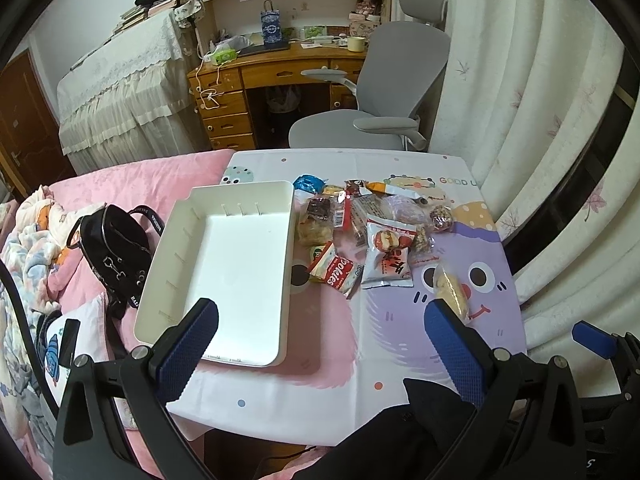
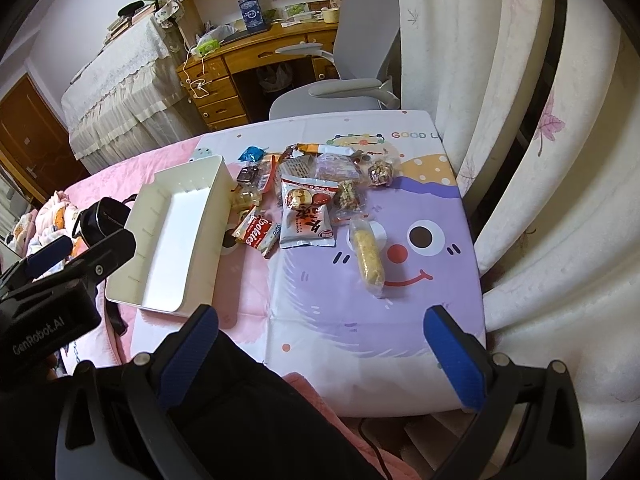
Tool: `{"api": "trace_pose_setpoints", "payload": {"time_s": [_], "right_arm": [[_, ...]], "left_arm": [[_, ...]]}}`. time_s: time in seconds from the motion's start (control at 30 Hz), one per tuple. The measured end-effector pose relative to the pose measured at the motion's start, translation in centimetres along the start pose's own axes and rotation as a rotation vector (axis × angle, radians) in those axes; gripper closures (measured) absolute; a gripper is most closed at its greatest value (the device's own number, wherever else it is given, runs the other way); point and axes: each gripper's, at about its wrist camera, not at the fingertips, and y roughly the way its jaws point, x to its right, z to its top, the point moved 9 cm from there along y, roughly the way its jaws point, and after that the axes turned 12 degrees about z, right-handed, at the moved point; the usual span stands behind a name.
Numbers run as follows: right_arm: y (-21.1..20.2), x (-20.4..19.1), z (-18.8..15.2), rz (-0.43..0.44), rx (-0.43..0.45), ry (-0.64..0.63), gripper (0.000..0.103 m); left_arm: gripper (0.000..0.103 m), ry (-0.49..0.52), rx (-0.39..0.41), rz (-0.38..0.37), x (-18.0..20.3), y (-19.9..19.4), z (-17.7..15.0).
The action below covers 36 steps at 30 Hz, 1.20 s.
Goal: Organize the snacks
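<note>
I am holding two grippers above a cartoon-printed table cover (image 2: 400,320) in a bedroom, both with jaws spread wide and gripping nothing. The left gripper (image 1: 320,344) is hovering over the near edge of one white tray (image 1: 224,264), which is sitting empty on the left of the cover; the right gripper (image 2: 320,344) is hanging over the purple cartoon face.

The snacks (image 2: 304,192) are lying in one loose pile just right of the tray, on the far half of the cover. I am counting roughly a dozen packets, though the overlap is stopping an exact tally. Among them are showing one white pouch (image 2: 306,216) with red print, one red-and-white packet (image 2: 256,234) lettered "Coleites", one blue-wrapped piece (image 2: 251,154) at the far edge, and one long clear-wrapped yellow bar (image 2: 368,258) lying apart, nearest me.

The left wrist view is taking in one black handbag (image 1: 114,248) on the pink bedspread beside the tray; the right wrist view is mostly hiding it behind the left gripper's body. Both views are showing one grey office chair (image 1: 384,92) and one wooden desk (image 1: 256,72) beyond.
</note>
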Motion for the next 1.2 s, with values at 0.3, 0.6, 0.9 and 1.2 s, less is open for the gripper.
{"api": "trace_pose_setpoints", "payload": {"time_s": [0.3,0.6,0.9,1.2], "right_arm": [[-0.1,-0.6,0.4,-0.052,-0.002,-0.019,0.001],[0.2,-1.7,0.5,-0.093,-0.007,0.002,0.001],[1.1,-2.9,0.2,-0.107,0.012,0.071,0.001],[2.2,-3.8,0.3,-0.085,0.071,0.103,0.001]], "left_arm": [[0.001,0.019,-0.021,0.069,-1.4,0.9,0.6],[0.001,0.045,-0.064,-0.004,-2.8,2.4,0.9],[0.001,0.047,-0.086,-0.117,-4.0,4.2,1.3],[0.002,0.114,-0.079,-0.182,-3.3,5.7,1.3]]}}
